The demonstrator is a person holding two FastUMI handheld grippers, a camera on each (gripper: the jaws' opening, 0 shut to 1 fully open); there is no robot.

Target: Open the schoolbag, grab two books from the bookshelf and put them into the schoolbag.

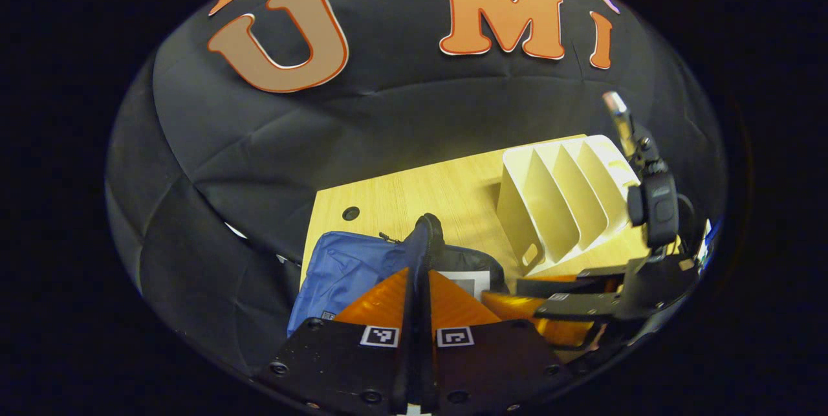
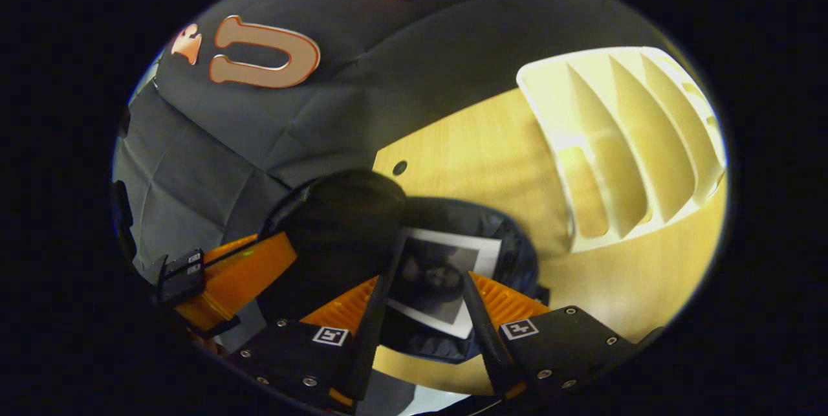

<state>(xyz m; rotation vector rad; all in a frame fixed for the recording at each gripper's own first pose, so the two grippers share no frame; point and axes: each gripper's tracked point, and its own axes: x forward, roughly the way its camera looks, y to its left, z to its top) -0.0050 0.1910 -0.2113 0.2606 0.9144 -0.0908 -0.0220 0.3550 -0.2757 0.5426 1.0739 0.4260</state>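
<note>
Schoolbag (image 1: pixel 343 267), blue with a black zippered rim, lies on the near left part of the wooden table (image 1: pixel 414 193), and its mouth is drawn open. In the right gripper view the bag's black lining (image 2: pixel 511 241) curves around a book (image 2: pixel 440 277) with a dark cover picture and a white border, which rests inside the opening.

Largest of all is the table, pale wood, running from the near edge back to the black cloth wall, with a small round hole (image 1: pixel 350 213) near its far left corner. On its right side stands the bookshelf (image 1: pixel 569 193), a cream rack with slanted dividers; its slots look bare from both views. It sits just right of the bag, apart from it.

The left gripper (image 1: pixel 419 261) has its two orange fingers pressed together on the black rim of the bag (image 1: pixel 424 235), lifting that edge upright. The right gripper (image 2: pixel 424 286) has its fingers spread, one on either side of the book; whether they touch it I cannot tell. In the left gripper view the right gripper appears at the near right, low over the table beside the rack, with its black body and handle (image 1: pixel 656 209) rising above it. In the right gripper view the left gripper's orange finger (image 2: pixel 246 273) shows at the near left, beside the raised black fabric (image 2: pixel 343 209).
</note>
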